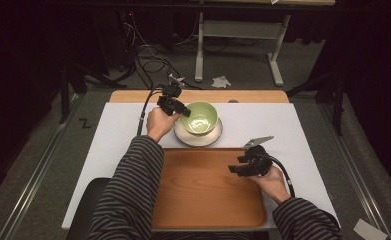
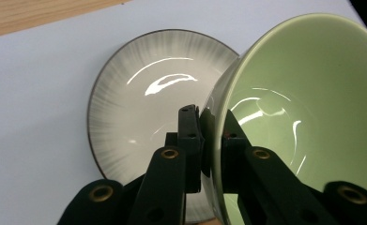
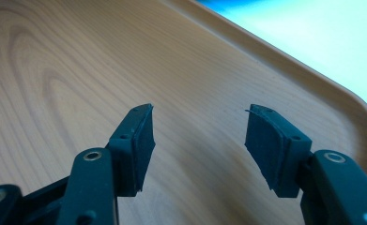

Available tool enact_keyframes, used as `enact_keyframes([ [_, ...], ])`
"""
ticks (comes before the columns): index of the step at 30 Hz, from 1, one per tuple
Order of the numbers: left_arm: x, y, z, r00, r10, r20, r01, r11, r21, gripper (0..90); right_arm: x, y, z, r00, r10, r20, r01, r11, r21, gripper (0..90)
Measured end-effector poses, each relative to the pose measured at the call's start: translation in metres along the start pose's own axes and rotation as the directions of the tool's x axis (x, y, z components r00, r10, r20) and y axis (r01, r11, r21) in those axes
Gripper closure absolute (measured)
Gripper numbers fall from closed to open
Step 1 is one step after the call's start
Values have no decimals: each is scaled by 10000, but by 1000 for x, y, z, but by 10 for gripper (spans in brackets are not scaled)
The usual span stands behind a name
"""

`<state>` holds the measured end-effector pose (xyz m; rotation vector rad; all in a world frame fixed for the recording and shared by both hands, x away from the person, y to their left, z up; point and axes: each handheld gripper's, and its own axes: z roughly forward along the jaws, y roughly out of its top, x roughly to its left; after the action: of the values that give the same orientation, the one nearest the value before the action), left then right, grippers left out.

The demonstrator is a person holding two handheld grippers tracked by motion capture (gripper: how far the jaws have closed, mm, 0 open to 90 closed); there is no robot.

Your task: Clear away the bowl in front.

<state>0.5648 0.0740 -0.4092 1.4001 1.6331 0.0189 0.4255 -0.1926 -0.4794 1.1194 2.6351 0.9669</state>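
Fingers: left gripper's (image 1: 179, 107) pair is clamped on the rim of the glossy pale-green ceramic bowl (image 1: 199, 118); right gripper's (image 1: 238, 169) pair stands apart with nothing between.

High view. Green bowl sits over the round white plate with the dark rim (image 1: 199, 138), on the white sheet (image 1: 263, 122) that covers the table, just beyond the far edge of the rectangular wooden tray with rounded corners (image 1: 198, 192). Left gripper meets the bowl at the rim on its left side; the hand (image 1: 156, 123) that carries it is beside the bowl. Right gripper is over the right part of the tray, well apart from bowl and plate, pointing left across the tray. Both forearms wear dark striped sleeves (image 1: 130, 192).

Left gripper view. One black finger (image 2: 189, 136) lies outside the bowl (image 2: 308, 93) wall, the other (image 2: 235, 140) inside it, the rim pinched between them. Bowl is tilted, its mouth turned to the camera. The plate (image 2: 139, 93) lies behind and below it, showing grey radial streaks and a bare centre. Whether bowl and plate touch: cannot tell.

Right gripper view. Both pads (image 3: 142, 140) are wide apart above the bare wood grain of the tray (image 3: 54, 70); the raised tray rim curves past at right, white sheet (image 3: 312, 37) beyond it.
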Motion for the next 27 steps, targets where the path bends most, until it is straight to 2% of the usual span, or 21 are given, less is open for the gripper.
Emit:
enact_keyframes([
  [5,-9,-7,-16,9989,248,396,-248,9997,-6,837,0,0,1,9998,-193,14,193,9998,34,436],
  [8,-12,-10,-24,9975,262,654,-258,9996,-58,837,1,-1,2,9998,-212,31,212,9996,174,436],
  [11,-13,-12,-28,9966,345,745,-348,9994,37,837,0,0,1,9999,-91,61,91,9999,122,436],
  [12,-13,-13,-30,9961,482,744,-490,9988,84,837,0,0,1,10000,-25,45,24,9999,129,436],
  [16,-15,-16,-36,9943,447,964,-462,9988,142,836,1,0,1,9997,-223,60,223,9997,72,436],
  [27,-24,-26,-51,9876,712,1399,-756,9968,264,836,3,0,0,9999,-129,43,129,9999,44,436],
])
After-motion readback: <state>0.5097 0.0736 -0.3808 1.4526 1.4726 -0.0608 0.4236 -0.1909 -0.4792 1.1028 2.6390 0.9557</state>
